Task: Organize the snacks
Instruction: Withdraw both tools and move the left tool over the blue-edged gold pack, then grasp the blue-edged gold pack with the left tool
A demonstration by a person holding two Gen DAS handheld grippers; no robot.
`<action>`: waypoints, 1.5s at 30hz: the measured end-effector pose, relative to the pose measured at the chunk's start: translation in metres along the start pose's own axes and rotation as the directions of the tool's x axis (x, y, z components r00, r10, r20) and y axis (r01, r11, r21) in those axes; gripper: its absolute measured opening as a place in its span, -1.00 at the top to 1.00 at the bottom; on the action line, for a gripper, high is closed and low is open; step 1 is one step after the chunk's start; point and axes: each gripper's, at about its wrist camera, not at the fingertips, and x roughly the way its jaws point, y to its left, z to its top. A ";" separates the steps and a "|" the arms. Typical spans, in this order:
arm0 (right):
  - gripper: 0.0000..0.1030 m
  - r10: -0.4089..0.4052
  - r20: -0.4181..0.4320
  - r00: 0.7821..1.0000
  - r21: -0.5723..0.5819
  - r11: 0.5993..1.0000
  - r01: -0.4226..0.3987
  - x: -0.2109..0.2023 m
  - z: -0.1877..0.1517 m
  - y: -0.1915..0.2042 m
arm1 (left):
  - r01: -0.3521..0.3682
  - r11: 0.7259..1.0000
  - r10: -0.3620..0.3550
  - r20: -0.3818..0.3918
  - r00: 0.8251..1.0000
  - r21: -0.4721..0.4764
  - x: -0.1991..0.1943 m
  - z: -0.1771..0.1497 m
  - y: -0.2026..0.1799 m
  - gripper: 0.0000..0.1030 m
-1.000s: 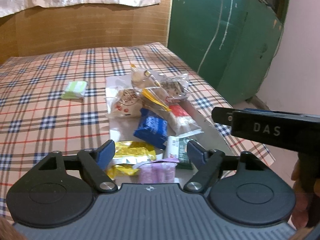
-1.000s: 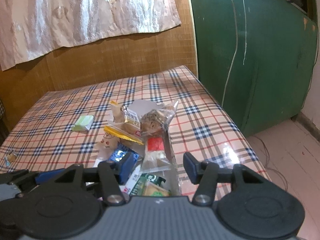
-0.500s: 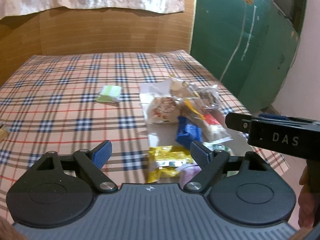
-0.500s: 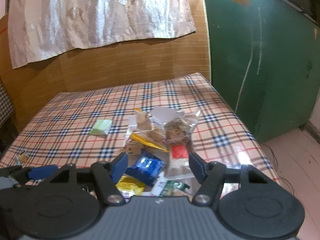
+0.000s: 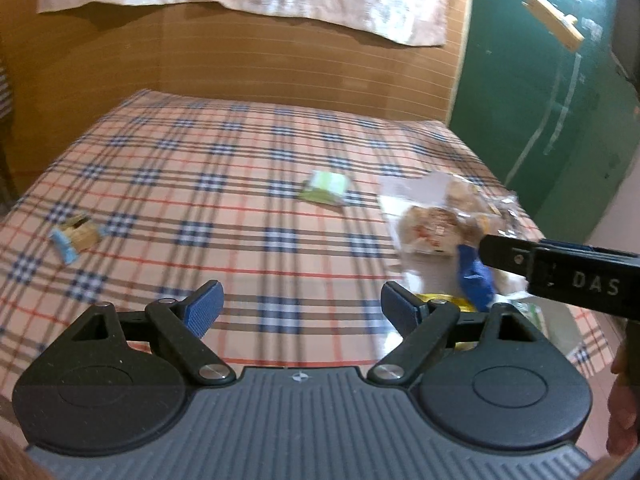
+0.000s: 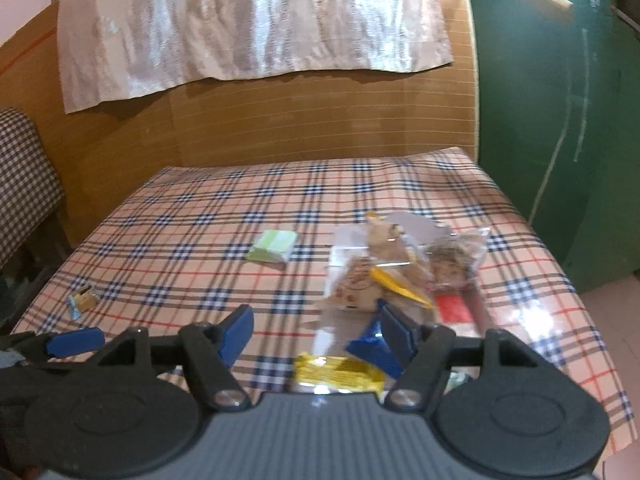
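Observation:
A heap of snack packets lies on the right side of the plaid table (image 6: pixel 200 280): clear bags of pastries (image 6: pixel 372 276), a blue packet (image 6: pixel 372 346), a yellow packet (image 6: pixel 336 372) and a red-labelled one (image 6: pixel 452 308). A pale green packet (image 6: pixel 274 244) (image 5: pixel 325 186) sits alone near the middle. A small tan and blue item (image 5: pixel 78 234) lies far left. My left gripper (image 5: pixel 301 296) hovers open over bare cloth, left of the heap, with nothing between its fingers. My right gripper (image 6: pixel 317 318) is opening, near the heap's front edge, and holds nothing.
A wood-panel wall with a hanging cloth closes the back. A green door (image 6: pixel 560 120) stands past the table's right edge. A checked chair back (image 6: pixel 20 176) is at the left. The right tool's black body (image 5: pixel 560 276) crosses the left wrist view, with a hand (image 5: pixel 624 412) below it.
Both views have swung left, so the snack heap now sits further right in each. The right gripper's jaws have spread wider. The small tan item has come into view.

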 end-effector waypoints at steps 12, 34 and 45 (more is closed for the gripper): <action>-0.38 0.061 -0.023 0.998 -0.072 0.995 -0.062 0.014 0.004 0.039 | -0.127 0.992 0.128 0.064 0.990 -0.016 0.015 0.007 0.124 -1.00; -0.39 0.041 -0.076 0.996 -0.051 0.998 -0.045 0.062 0.017 0.049 | -0.180 0.972 0.188 -0.041 0.981 0.153 0.125 0.028 0.238 -1.00; -0.39 0.030 -0.077 0.997 -0.027 0.999 -0.032 0.081 0.026 0.046 | -0.153 0.982 0.156 -0.022 0.987 0.109 0.133 0.035 0.222 0.13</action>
